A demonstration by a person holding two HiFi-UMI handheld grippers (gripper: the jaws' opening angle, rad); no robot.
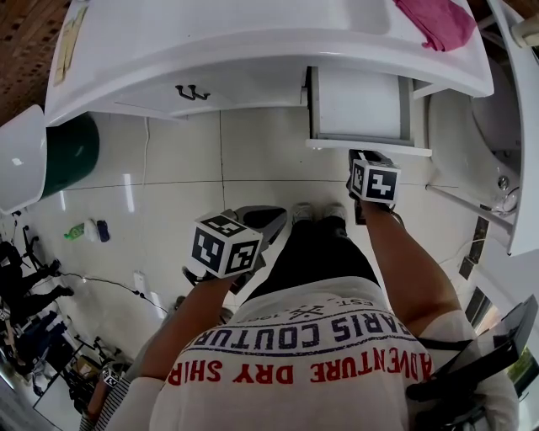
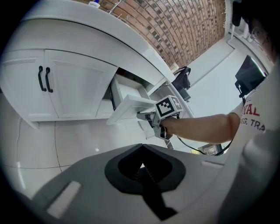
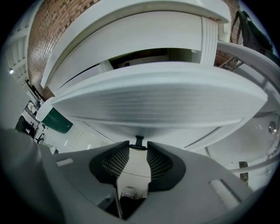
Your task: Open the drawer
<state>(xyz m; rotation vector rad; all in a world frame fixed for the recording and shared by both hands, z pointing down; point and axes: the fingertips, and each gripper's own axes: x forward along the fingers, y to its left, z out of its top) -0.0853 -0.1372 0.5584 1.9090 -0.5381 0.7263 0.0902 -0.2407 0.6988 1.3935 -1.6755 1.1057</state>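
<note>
The white drawer [image 1: 362, 105] of the vanity stands pulled out towards me, its front panel [image 3: 162, 98] wide across the right gripper view. My right gripper [image 1: 367, 162] reaches up to that front, and its jaws [image 3: 138, 151] hold the small black drawer handle [image 3: 138, 146] between their tips. From the left gripper view, the right gripper [image 2: 143, 116] meets the lower edge of the drawer [image 2: 129, 98]. My left gripper [image 1: 263, 223] hangs lower and nearer to me, away from the cabinet. Its jaws [image 2: 142, 171] are shut with nothing in them.
Left of the drawer is a pair of white cabinet doors with black handles [image 1: 192, 91]. A pink cloth [image 1: 438, 21] lies on the countertop. A dark green bin [image 1: 72, 151] stands at the left, white bathroom fittings [image 1: 505, 151] at the right. My feet [image 1: 320, 210] stand on pale tiles.
</note>
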